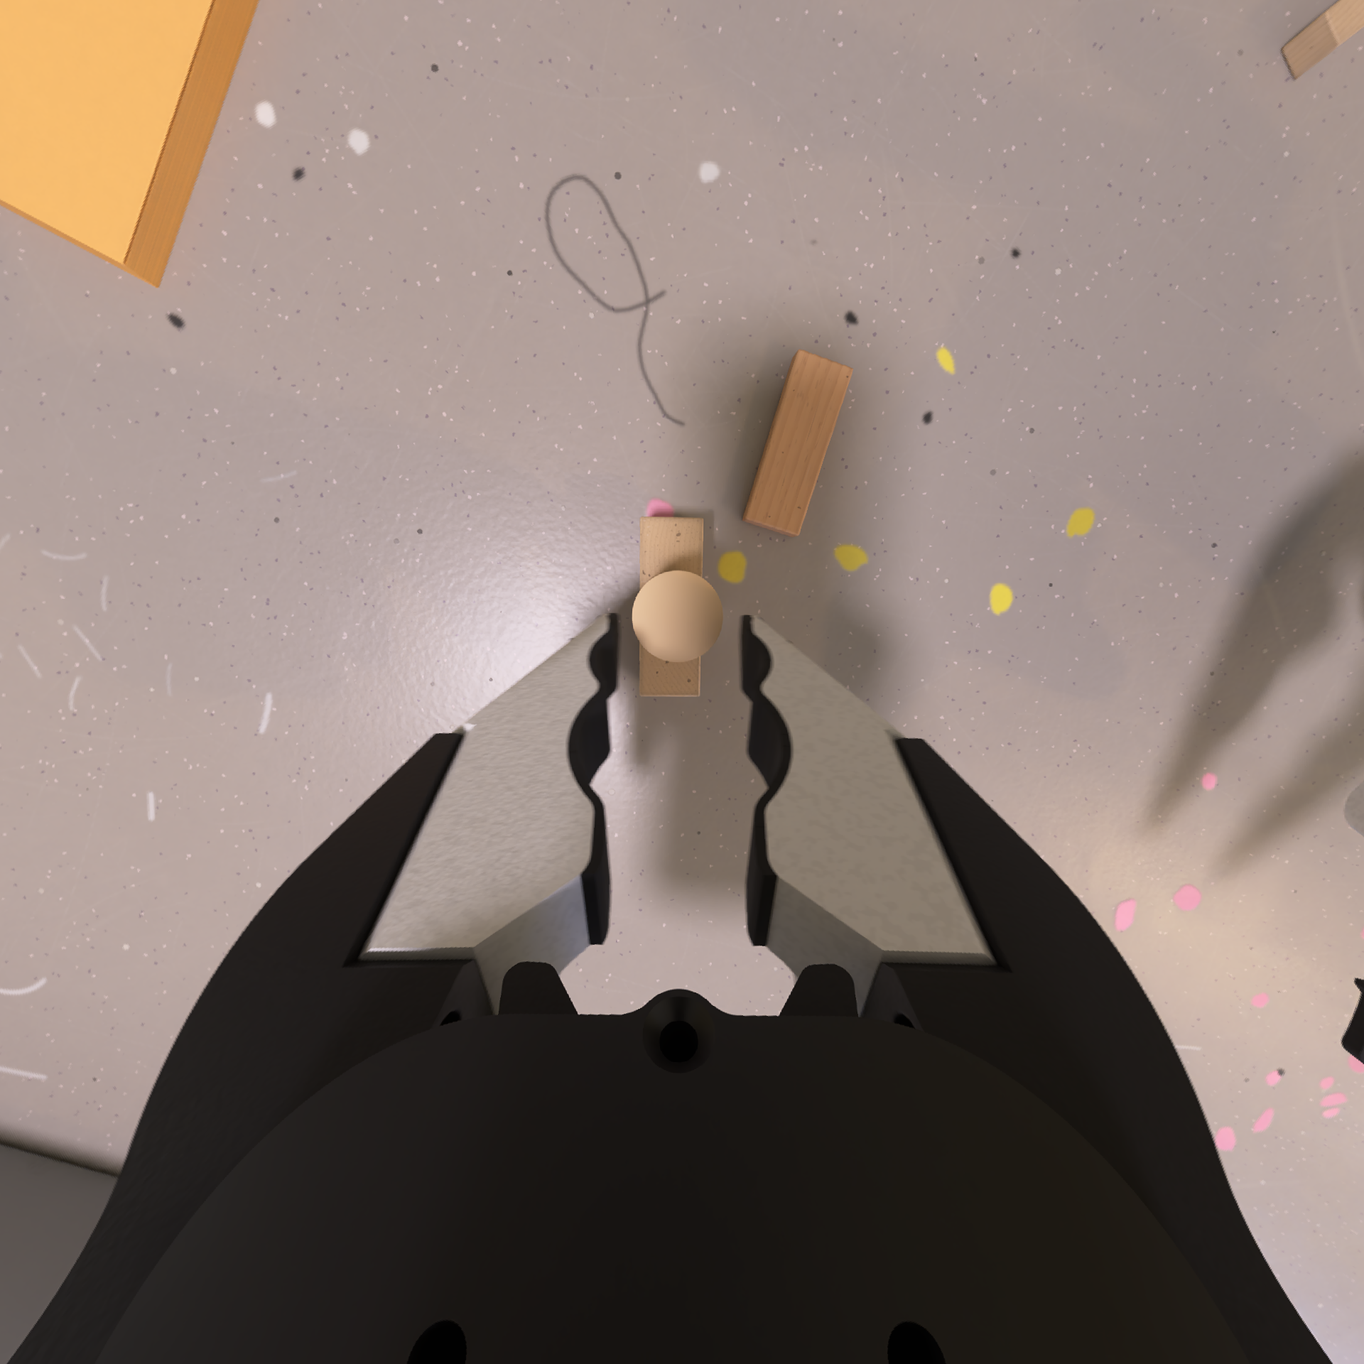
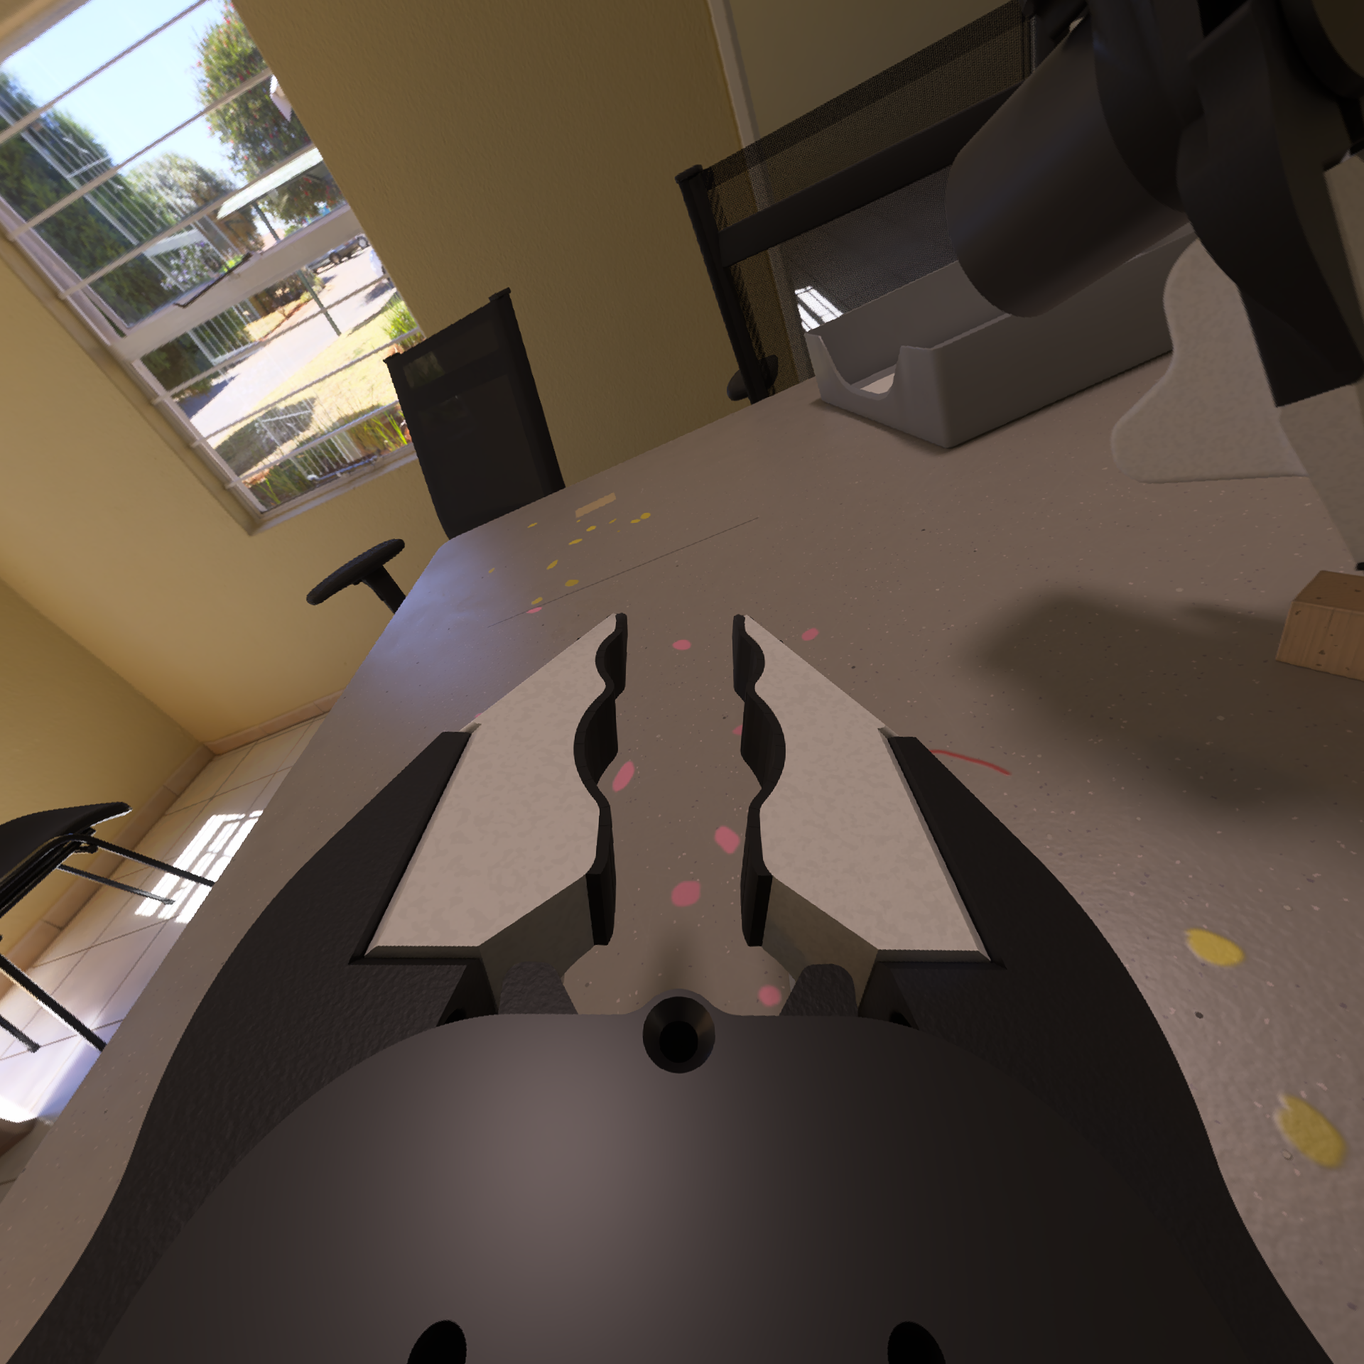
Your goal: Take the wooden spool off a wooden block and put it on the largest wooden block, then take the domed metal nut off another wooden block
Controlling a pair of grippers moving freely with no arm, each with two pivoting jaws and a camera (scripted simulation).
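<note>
In the left wrist view I look straight down on the table. The wooden spool shows as a round beige top standing on a small pale wooden block. My left gripper is open, with one fingertip on each side of the spool and a gap on both sides. The largest wooden block, orange-toned, lies at the top left. My right gripper is open and empty, low over the table. The domed metal nut is not in view.
A longer wooden block lies just beyond and to the right of the spool, and another block's end shows at the top right. In the right wrist view there is a wooden block at the right edge, a grey tray at the back, the left gripper's body above, and the table's left edge.
</note>
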